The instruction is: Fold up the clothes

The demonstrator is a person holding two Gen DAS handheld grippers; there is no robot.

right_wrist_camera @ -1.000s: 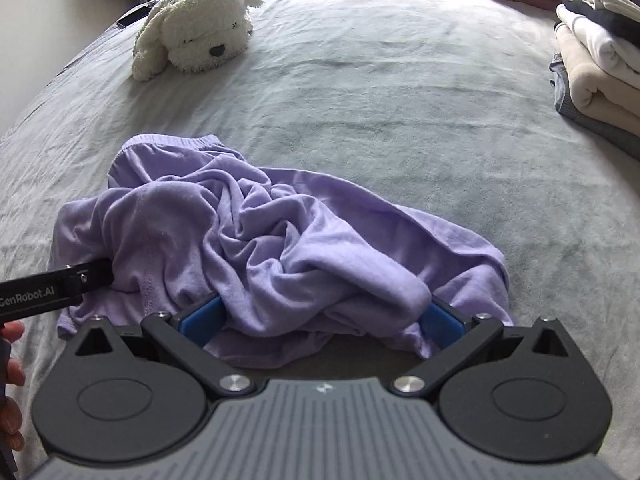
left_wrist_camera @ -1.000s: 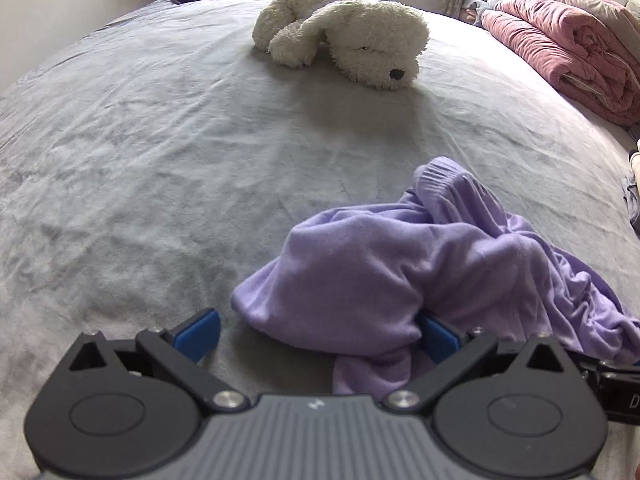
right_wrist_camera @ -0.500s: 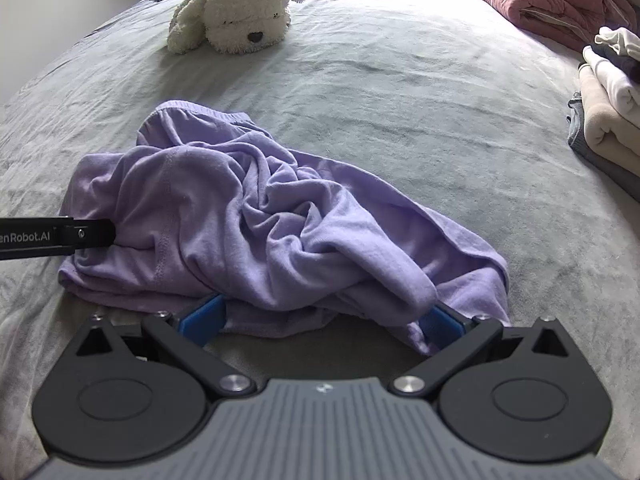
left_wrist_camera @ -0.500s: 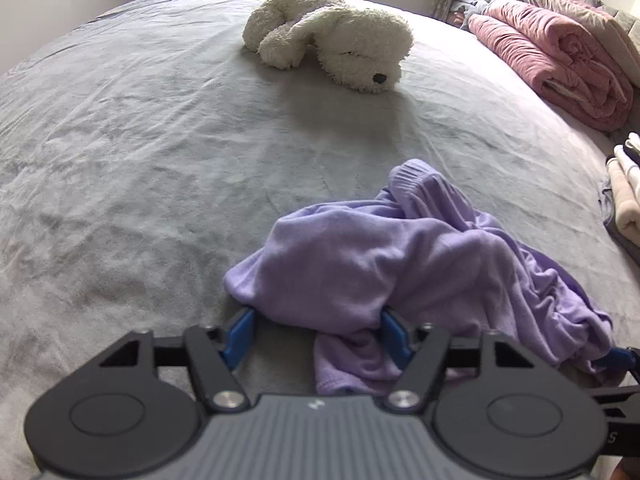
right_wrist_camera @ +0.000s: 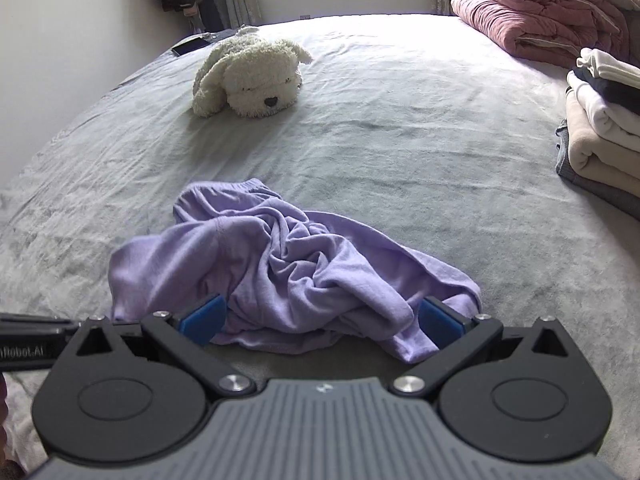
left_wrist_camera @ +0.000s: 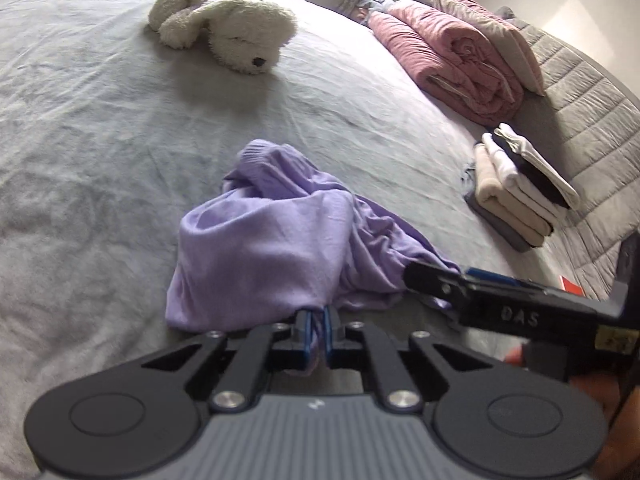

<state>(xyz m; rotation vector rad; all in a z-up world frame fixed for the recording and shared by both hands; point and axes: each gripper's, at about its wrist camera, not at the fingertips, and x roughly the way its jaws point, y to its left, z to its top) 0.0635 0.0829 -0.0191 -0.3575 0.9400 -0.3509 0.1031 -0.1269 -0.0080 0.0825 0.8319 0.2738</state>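
On the grey bed (right_wrist_camera: 400, 128), we see a white plush dog (right_wrist_camera: 248, 76) at far left, then the crumpled lilac garment (left_wrist_camera: 276, 240) in the foreground. Our left hand-held gripper (left_wrist_camera: 316, 334) has just closed, clenched on the garment's near edge; our right hand-held gripper (right_wrist_camera: 320, 320) stands released, pads astride the fabric. Folded clothes (right_wrist_camera: 604, 120) sit far right.

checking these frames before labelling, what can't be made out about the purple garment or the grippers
- Purple garment: its type, crumpled in both views.
- Left gripper: shut on a fold, jaws just closed; how much cloth is caught, hidden by its own pads.
- Right gripper: open; pads touching cloth or not, unclear.
- Folded stack: cut by right wrist edge.
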